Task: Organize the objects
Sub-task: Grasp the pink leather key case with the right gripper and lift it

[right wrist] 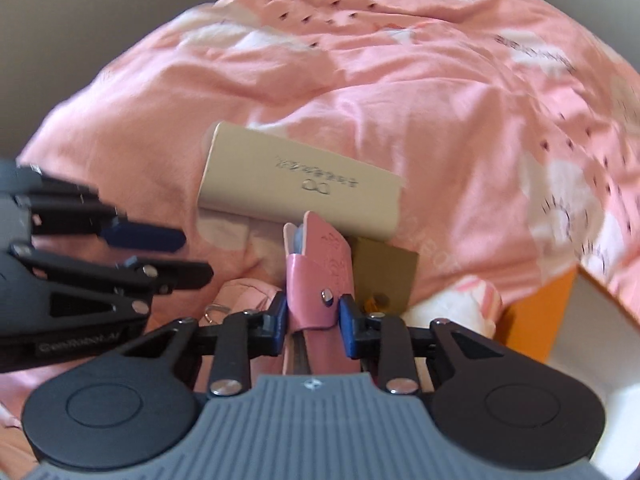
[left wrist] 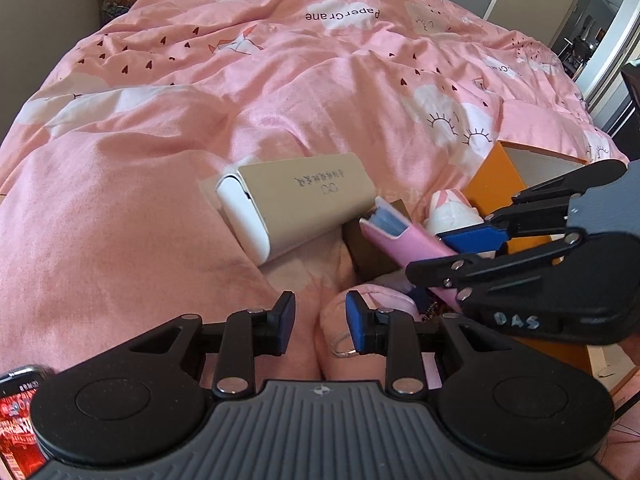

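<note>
Right gripper (right wrist: 313, 322) clamped on pink case (right wrist: 316, 276), left gripper (left wrist: 320, 326) nearly closed, empty; next, carry it to orange box (left wrist: 496, 188).

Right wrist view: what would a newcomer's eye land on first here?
The pink leather case stands out, clamped between the right gripper pads at the centre. Just beyond lies the beige box on the pink quilt. The orange box sits right, and the left gripper reaches in from the left, holding nothing.
</note>
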### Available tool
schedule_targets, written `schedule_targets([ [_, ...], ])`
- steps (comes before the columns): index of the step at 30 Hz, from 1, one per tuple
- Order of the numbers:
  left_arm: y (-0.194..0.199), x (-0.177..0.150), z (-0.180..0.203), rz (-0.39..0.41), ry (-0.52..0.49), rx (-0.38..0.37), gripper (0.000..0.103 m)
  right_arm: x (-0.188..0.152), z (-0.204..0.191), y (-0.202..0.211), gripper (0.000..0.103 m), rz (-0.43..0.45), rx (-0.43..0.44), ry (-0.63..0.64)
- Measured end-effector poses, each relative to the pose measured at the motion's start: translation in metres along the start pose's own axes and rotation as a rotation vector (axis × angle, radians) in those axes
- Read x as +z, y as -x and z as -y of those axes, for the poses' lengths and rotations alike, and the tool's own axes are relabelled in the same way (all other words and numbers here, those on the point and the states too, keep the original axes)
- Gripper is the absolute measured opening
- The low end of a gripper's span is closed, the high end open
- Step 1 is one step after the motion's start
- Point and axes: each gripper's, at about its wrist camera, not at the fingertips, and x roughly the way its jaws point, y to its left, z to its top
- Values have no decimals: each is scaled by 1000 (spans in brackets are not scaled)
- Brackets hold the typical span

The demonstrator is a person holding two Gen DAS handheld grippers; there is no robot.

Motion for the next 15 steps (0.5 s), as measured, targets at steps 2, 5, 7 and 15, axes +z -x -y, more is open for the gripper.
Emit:
schedule_targets([
  [2,-1,-3,10,-11,-10,-13,36,-9,13,16,28,17,22,-83],
  [5,-8,-8,26,-37,-27,-30,48,-25,30,31,28,30,41,-189],
  [7,-14,-9,38,-51,-30,-34,56,-36,40,32,28,18,57,-241],
  [15,-44,-19,71,-108,-57,101,75,-57,57,18,30,0,57,-303],
])
